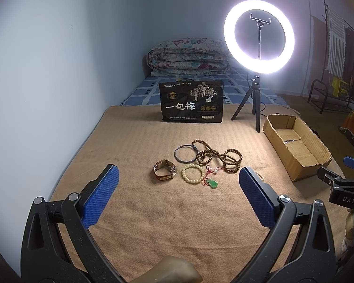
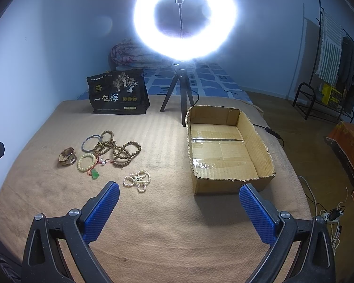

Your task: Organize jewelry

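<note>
We're holding the left hand-held gripper point(image 1: 178, 195) w/ its blue pads spread wide and nothing btwn them, hovering over the tan blanket point(image 1: 141, 212) on the bed. The right hand-held gripper point(image 2: 179, 208) is gaping just as wide, also empty, above the same blanket. The jewelry is lying in a loose cluster ahead of the left one: a watch point(image 1: 165, 170) w/ a brown strap sitting on its side, a cream bead bracelet point(image 1: 192, 172) just beside it, a dark bangle point(image 1: 186, 153) behind them, and a long string of brown wooden beads point(image 1: 218, 156) looping in a tangle, one loop overlapping the bangle. A green pendant point(image 1: 212, 183) on a red cord is lying next to the cream bracelet. In the right view, a pearl necklace point(image 2: 137, 179) is sitting in a heap apart from the rest, nearest the right gripper's left pad. The open cardboard box point(image 2: 259, 181) is sitting to the right of the jewelry, well apart from it, nothing but tape showing inside. Behind it all, a black snack bag point(image 1: 191, 101) is standing upright, and a lit ring light point(image 1: 259, 36) on a small tripod is glaring btwn bag and box. A folded quilt point(image 1: 186, 56) is lying at the far end.
</note>
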